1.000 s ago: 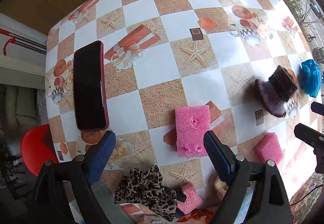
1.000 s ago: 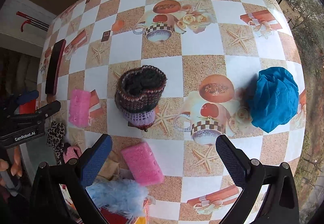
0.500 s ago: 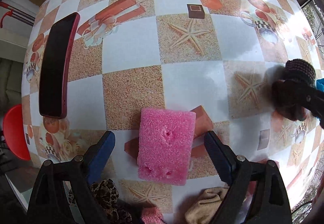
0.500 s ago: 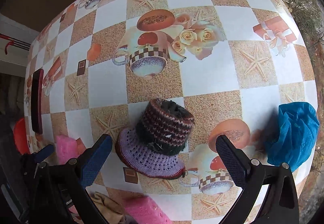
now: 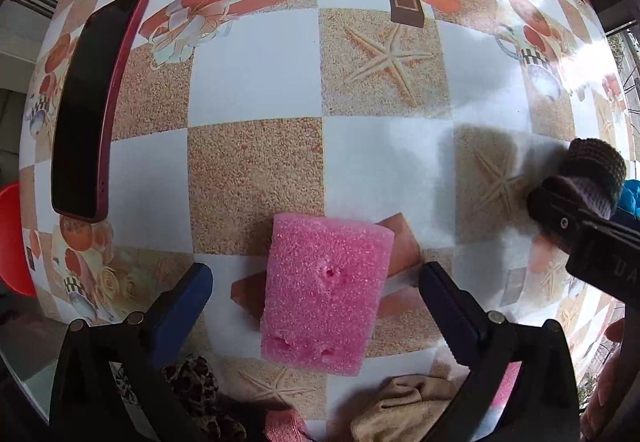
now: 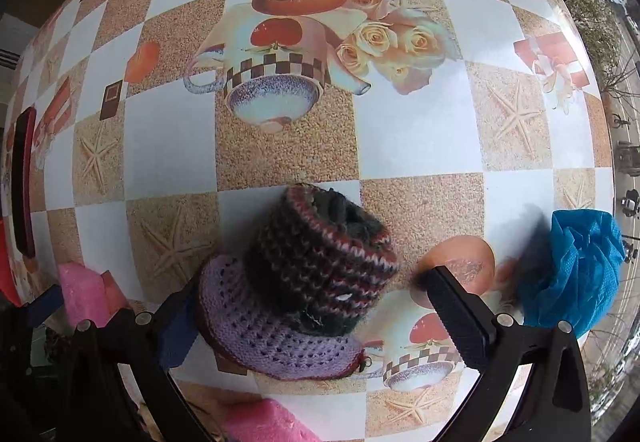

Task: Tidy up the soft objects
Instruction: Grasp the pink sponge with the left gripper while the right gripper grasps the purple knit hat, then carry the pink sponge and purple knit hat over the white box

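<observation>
The table (image 5: pixel 256 82), covered with a checked oilcloth of white and sandy squares with printed starfish and cups, is carrying everything. At its far left a long dark phone in a red case (image 5: pixel 86 110) is lying flat. In the right wrist view, a knitted hat with a dark striped crown and a lilac brim (image 6: pixel 304 278) is sitting near the middle of the table, and a crumpled blue plastic bag (image 6: pixel 576 270) is lying to its right, apart from it. The rectangular pink foam sponge (image 5: pixel 326 292) is lying flat, well left of the hat.

The left tongs (image 5: pixel 316 290) are standing wide apart on both sides of the sponge and have just been opening further; the pads are not touching it. The right tongs (image 6: pixel 312 302) are also standing apart around the hat; the left pad is just beside the brim, the right pad is clear of the crown.

Near the table edge, a leopard-print fabric scrunchie (image 5: pixel 192 382) and a beige cloth (image 5: pixel 404 406) are lying.
</observation>
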{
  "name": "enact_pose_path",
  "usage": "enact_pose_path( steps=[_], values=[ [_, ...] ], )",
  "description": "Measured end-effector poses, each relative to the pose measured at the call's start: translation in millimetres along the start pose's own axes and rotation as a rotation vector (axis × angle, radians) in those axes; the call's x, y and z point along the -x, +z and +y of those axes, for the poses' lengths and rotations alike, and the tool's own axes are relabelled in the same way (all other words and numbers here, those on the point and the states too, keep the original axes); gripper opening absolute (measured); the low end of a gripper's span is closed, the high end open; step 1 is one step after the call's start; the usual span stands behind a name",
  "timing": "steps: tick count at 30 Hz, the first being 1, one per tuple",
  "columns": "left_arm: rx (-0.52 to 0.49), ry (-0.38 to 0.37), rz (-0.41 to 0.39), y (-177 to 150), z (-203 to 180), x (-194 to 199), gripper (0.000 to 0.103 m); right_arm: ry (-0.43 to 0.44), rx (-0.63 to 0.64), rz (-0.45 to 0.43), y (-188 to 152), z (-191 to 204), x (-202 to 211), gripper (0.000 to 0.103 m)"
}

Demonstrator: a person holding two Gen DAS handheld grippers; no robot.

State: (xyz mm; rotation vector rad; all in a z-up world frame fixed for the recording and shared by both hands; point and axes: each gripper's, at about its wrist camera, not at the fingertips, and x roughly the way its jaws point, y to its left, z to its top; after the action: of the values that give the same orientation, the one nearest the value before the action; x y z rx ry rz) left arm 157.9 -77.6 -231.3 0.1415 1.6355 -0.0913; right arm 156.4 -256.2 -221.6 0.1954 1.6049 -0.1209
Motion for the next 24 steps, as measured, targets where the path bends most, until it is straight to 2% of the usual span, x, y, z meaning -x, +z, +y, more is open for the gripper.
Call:
enact_pose_path(
  steps=[1,2,4,5,6,9,11,15,20,24],
  values=[
    [-0.003,-0.001,-0.003,1,-1,1,0.101,0.017,-0.012,-0.012,-2,-4,2,0.103],
    [-0.010,-0.016,-0.008,1,-2,3,0.094,0.022,-0.020,-0.028,-3,-5,5,0.095],
    [-0.045,-0.019,-0.042,3,-9,13,0.077,0.014,0.005,-0.077,3,-4,14,0.066],
    [-0.067,-0.020,-0.060,5,-14,19,0.055,0.018,0.025,-0.096,3,-5,19,0.058],
    [-0.089,-0.024,-0.069,7,-19,22,0.050,0.037,0.033,-0.103,3,-4,23,0.053],
    [-0.093,-0.059,-0.067,5,-22,29,0.050,0.073,0.006,-0.125,-5,-13,32,0.052],
    [-0.118,-0.051,-0.100,0,-30,42,0.050,0.115,-0.007,-0.150,-15,-21,45,0.052],
    [-0.171,-0.054,-0.163,-23,-31,72,0.050,0.143,-0.016,-0.189,-43,-39,76,0.052],
    [-0.245,-0.039,-0.235,-69,-26,107,0.050,0.167,-0.062,-0.211,-97,-59,109,0.052],
    [-0.302,-0.053,-0.258,-123,0,132,0.050,0.148,-0.111,-0.221,-143,-69,124,0.052]
  ],
)
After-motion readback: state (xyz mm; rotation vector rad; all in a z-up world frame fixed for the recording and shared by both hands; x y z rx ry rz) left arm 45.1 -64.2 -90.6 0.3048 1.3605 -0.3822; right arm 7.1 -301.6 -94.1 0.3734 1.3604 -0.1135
